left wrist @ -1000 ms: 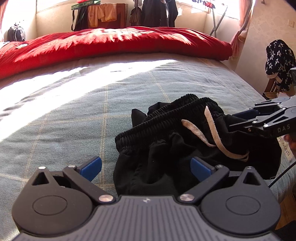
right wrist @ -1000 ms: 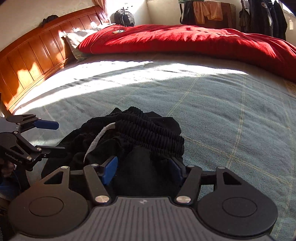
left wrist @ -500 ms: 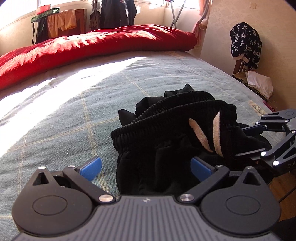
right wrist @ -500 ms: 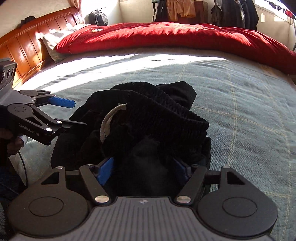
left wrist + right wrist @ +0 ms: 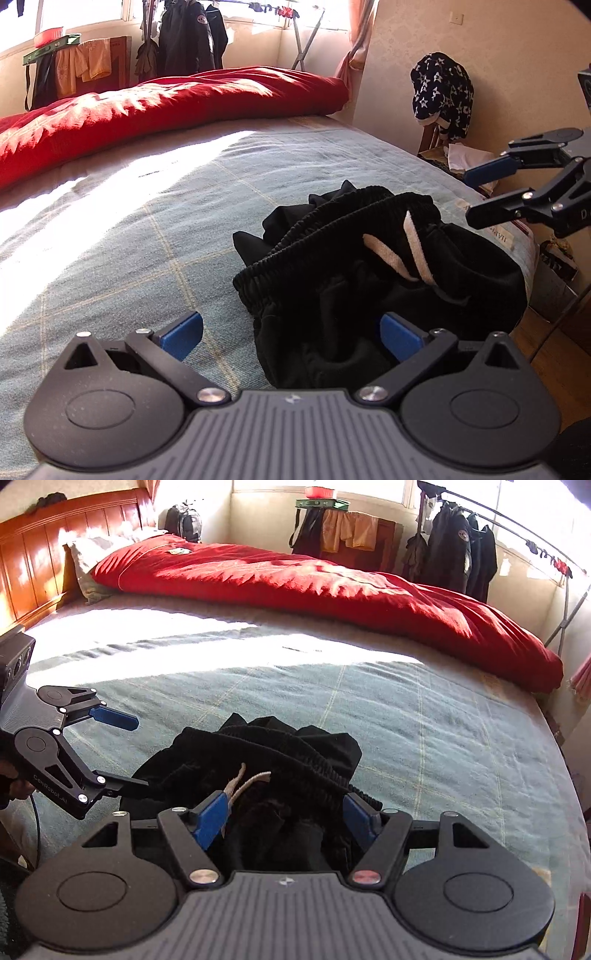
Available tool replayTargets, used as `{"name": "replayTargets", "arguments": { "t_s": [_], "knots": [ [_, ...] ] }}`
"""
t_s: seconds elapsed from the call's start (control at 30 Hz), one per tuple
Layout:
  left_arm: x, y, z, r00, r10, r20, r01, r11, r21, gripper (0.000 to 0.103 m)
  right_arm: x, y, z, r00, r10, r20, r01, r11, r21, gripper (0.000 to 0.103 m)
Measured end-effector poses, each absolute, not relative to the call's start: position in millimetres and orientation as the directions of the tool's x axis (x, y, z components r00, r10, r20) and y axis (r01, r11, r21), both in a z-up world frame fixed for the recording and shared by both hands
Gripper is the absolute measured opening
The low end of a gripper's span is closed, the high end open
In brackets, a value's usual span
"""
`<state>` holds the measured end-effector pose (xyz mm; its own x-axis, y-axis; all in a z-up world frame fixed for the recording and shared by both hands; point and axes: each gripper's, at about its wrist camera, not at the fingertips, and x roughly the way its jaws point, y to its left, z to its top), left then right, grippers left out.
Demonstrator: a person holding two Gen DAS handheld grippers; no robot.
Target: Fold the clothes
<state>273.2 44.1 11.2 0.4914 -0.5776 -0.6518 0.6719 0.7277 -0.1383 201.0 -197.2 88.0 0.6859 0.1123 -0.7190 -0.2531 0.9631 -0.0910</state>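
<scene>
Crumpled black shorts (image 5: pixel 369 273) with an elastic waistband and a beige drawstring (image 5: pixel 384 254) lie on the teal bedspread (image 5: pixel 147 229) near the bed's corner. My left gripper (image 5: pixel 291 336) is open, low at the near edge of the shorts. My right gripper (image 5: pixel 284 819) is open, with bunched black fabric (image 5: pixel 280 775) between its blue pads. It also shows at the right of the left wrist view (image 5: pixel 476 195), open above the shorts. The left gripper shows at the left of the right wrist view (image 5: pixel 133 753), open beside the shorts.
A red duvet (image 5: pixel 332 587) lies along the far side of the bed, with a wooden headboard (image 5: pixel 33 565) at the left. The bed's edge and floor are at the right (image 5: pixel 546 332). A star-patterned garment (image 5: pixel 443 92) hangs by the wall.
Both grippers have swung around the shorts and lifted a little. The right gripper now sits higher above the waistband. The shorts look more bunched and the drawstring has shifted.
</scene>
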Motion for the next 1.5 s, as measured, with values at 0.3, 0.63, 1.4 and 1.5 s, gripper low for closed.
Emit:
{"name": "replayTargets", "arguments": {
  "t_s": [0.3, 0.63, 1.4, 1.5],
  "knots": [
    [260, 58, 6, 0.531, -0.538, -0.655, 0.609, 0.780, -0.146, 0.102, 289, -180, 85, 0.561, 0.262, -0.786, -0.553, 0.825, -0.119, 0.074],
    [236, 58, 7, 0.650, -0.384, -0.656, 0.405, 0.905, -0.128, 0.102, 316, -183, 39, 0.285, 0.382, -0.879, -0.746, 0.665, 0.047, 0.076],
    [234, 1, 30, 0.686, -0.301, -0.663, 0.376, 0.926, -0.031, 0.102, 302, -239, 61, 0.607, 0.104, -0.788, -0.592, 0.721, -0.360, 0.027],
    [238, -5, 32, 0.687, -0.312, -0.656, 0.397, 0.917, -0.020, 0.102, 310, -275, 63, 0.645, 0.016, -0.764, -0.480, 0.786, -0.389, 0.027]
  ]
}}
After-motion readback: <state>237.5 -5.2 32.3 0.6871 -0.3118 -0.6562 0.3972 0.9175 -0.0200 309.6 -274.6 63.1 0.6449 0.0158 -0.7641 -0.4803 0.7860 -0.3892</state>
